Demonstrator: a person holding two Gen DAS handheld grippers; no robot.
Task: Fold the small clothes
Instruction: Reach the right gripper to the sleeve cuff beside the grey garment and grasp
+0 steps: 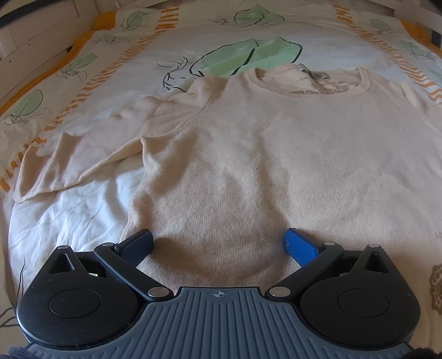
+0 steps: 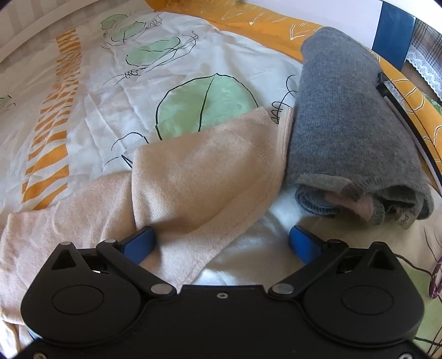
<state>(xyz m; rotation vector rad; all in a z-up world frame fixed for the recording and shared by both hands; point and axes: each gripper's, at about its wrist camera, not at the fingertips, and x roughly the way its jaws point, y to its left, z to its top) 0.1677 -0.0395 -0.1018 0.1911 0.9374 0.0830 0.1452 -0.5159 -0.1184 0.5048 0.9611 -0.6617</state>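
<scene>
A cream knit sweater lies flat on the bed, neck hole at the far side, its left sleeve spread out to the left. My left gripper is open and empty, low over the sweater's bottom part. In the right wrist view the sweater's other sleeve lies folded over, its cuff beside a folded grey sweater. My right gripper is open and empty, its left finger over the sleeve's near edge.
The bedspread is white with green leaves and orange stripes; it also shows in the right wrist view. The bed's orange border runs along the far right. A wooden bed frame stands at the far left.
</scene>
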